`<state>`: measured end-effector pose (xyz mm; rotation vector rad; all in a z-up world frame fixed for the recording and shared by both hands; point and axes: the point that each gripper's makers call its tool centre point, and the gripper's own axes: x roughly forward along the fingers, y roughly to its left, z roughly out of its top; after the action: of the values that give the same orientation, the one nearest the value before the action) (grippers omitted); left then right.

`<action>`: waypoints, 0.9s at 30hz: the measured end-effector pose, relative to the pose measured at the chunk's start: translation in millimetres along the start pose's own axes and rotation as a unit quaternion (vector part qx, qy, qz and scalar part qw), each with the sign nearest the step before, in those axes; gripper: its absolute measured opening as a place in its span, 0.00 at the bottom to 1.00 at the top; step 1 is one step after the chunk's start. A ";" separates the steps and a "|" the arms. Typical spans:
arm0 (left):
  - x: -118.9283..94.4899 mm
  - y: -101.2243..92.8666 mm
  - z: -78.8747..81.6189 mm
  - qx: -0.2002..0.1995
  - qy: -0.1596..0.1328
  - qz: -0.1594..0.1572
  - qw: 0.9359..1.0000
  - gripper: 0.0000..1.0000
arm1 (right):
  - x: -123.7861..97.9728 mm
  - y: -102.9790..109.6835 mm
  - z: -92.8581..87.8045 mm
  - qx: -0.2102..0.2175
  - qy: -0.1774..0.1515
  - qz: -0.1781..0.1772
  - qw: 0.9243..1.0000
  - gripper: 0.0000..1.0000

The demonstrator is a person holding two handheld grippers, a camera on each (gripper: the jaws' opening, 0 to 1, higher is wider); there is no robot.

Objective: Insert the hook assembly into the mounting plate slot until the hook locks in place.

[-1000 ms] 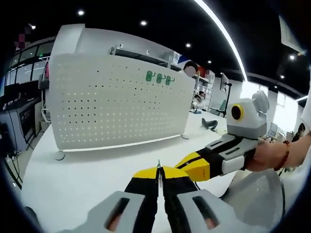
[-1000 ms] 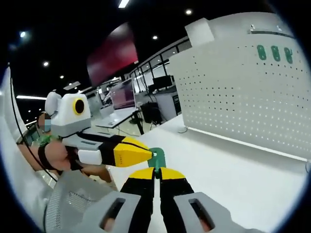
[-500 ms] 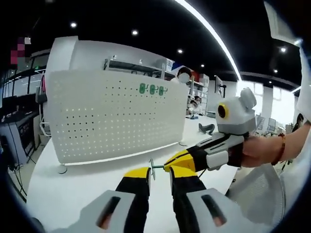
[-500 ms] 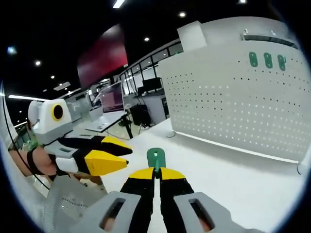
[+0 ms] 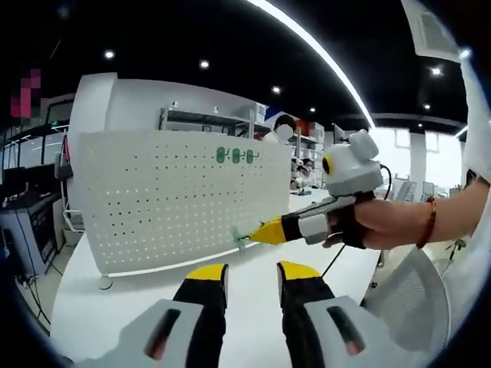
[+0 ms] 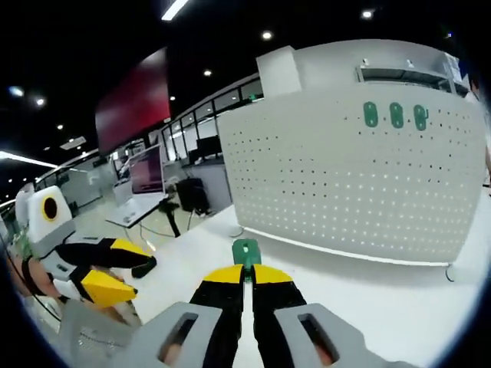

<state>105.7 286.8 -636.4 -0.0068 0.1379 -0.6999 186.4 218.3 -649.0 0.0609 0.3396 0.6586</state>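
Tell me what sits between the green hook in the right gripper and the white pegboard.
Nothing visible. The right gripper holds the green hook, and bare white tabletop runs to the pegboard.

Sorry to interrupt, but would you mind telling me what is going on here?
A person is working with two handheld grippers at a white table. The right gripper is shut on a green hook and points it toward the pegboard, where three green hooks hang near the top. The left gripper is open and holds nothing.
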 end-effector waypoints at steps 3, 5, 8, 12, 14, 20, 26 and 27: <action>-2.4 0.6 2.1 0.004 -0.002 -0.002 1.000 0.34 | 2.0 -9.2 12.7 -0.010 -0.012 -0.022 1.000 0.01; -5.2 -0.2 4.3 0.012 -0.007 -0.006 1.000 0.36 | 3.3 -14.1 23.5 -0.016 -0.026 -0.038 0.999 0.01; -8.6 0.4 3.0 0.012 -0.006 -0.013 1.000 0.35 | 4.9 -18.0 35.4 -0.037 -0.037 -0.056 0.997 0.01; -12.2 3.5 1.4 0.009 -0.007 -0.014 1.000 0.35 | 6.9 -18.3 41.8 -0.031 -0.041 -0.060 0.997 0.01; -12.6 6.2 2.4 -0.001 -0.009 -0.014 1.000 0.35 | 7.0 -14.7 43.8 -0.031 -0.042 -0.058 0.997 0.01; -5.9 11.5 5.4 -0.017 -0.016 -0.013 1.000 0.32 | 7.9 -1.0 44.0 -0.020 -0.046 -0.038 0.998 0.01; 7.2 14.6 6.7 -0.054 -0.011 -0.023 0.998 0.26 | 3.7 22.1 40.6 -0.013 -0.048 0.006 0.999 0.01; 8.5 14.4 8.6 -0.067 -0.017 -0.025 0.997 0.26 | 3.1 25.5 39.3 -0.016 -0.047 0.013 0.999 0.01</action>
<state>122.4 292.0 -629.7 -0.1511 0.1519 -0.7398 186.6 242.4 -608.7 0.0644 0.2385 0.6844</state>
